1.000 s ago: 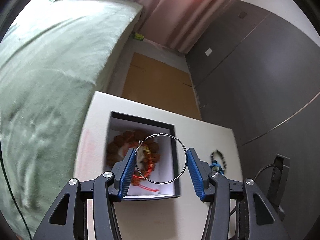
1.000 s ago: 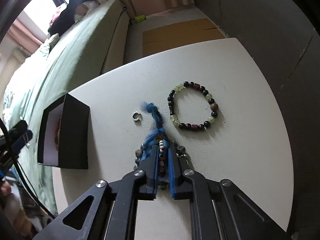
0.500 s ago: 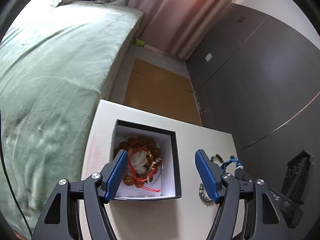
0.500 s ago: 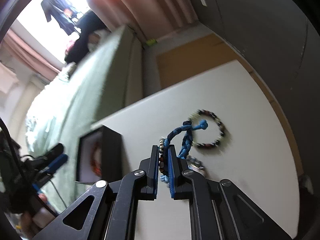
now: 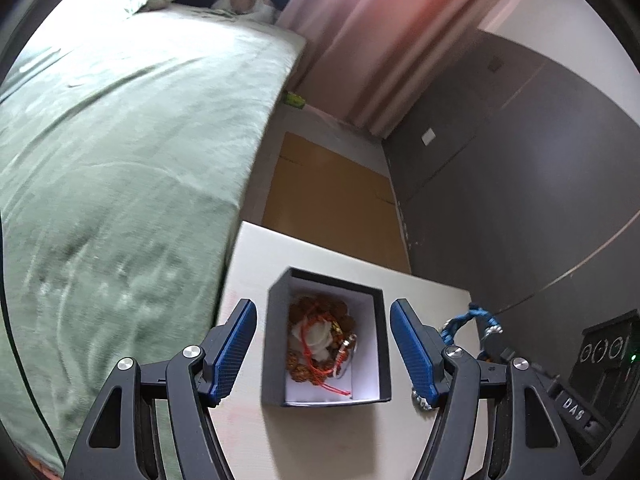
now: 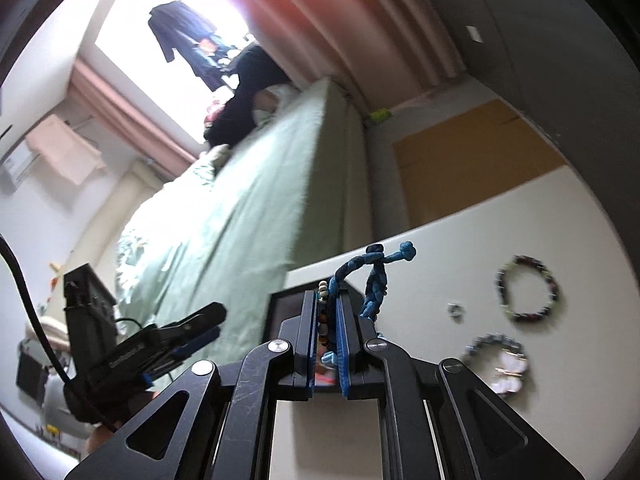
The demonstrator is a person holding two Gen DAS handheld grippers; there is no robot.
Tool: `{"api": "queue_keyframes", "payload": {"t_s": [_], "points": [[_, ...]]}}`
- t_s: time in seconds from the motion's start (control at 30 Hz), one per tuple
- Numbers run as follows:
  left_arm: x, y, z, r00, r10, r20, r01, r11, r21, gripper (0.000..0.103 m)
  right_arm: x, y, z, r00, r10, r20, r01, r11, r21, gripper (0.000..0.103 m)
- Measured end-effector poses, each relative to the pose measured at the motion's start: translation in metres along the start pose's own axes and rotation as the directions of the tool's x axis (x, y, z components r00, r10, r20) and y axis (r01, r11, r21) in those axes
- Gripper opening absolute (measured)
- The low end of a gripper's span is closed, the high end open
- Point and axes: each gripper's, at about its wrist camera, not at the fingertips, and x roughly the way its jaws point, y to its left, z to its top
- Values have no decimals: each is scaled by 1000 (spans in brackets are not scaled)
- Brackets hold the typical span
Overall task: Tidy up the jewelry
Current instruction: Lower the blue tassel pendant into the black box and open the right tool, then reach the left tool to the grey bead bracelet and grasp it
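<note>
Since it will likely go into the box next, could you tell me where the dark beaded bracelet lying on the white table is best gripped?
Grip the dark beaded bracelet across one bead strand, coming from above. It lies flat as an open ring on the white table, so one jaw can drop inside the loop and one outside. Its near arc seems easiest.

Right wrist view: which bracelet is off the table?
The blue braided cord bracelet, pinched in the right gripper. The dark beaded bracelet and the grey-blue one lie flat on the white table.
</note>
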Motion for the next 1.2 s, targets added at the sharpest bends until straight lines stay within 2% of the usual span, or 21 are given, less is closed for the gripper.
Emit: {"api": "queue_keyframes", "payload": {"t_s": [0.37, 0.5, 0.57, 0.6, 0.63, 0.7, 0.9, 1.13, 1.17, 1.2], "points": [[-19, 32, 12, 999, 6, 44, -2, 996, -87, 70, 40, 39, -6, 994, 103, -41, -105, 993, -48, 10], [-17, 32, 11, 999, 6, 39, -3, 996, -88, 70, 49, 43, -10, 995, 77, -60, -81, 994, -69, 10], [-17, 32, 11, 999, 5, 36, -2, 996, -84, 70, 55, 43, -11, 996, 23, -83, -30, 996, -82, 11], [-17, 31, 11, 999, 3, 35, 0, 997, -81, 70, 59, 44, -11, 994, -6, -105, -3, 996, -87, 19], [-17, 30, 11, 999, 2, 35, 1, 997, -78, 70, 61, 42, -11, 992, -23, -126, 12, 996, -86, 36], [-17, 29, 11, 999, 3, 37, -1, 997, -71, 70, 56, 37, -11, 993, -30, -115, 21, 997, -78, 50], [-11, 23, 7, 1000, 5, 24, -4, 998, -64, 70, 35, 17, -6, 994, -63, -94, 59, 997, -44, 52], [0, -4, -1, 1000, -19, -2, 19, 1000, -20, 70, -6, -19, 0, 992, -116, -58, 118, 993, 26, 53], [1, -7, -3, 1000, -23, -5, 23, 1000, -15, 70, -10, -23, 1, 991, -123, -55, 125, 992, 34, 54], [3, -12, -5, 1000, -28, -10, 28, 1000, -8, 70, -16, -28, 2, 989, -137, -51, 140, 989, 45, 59]]}}
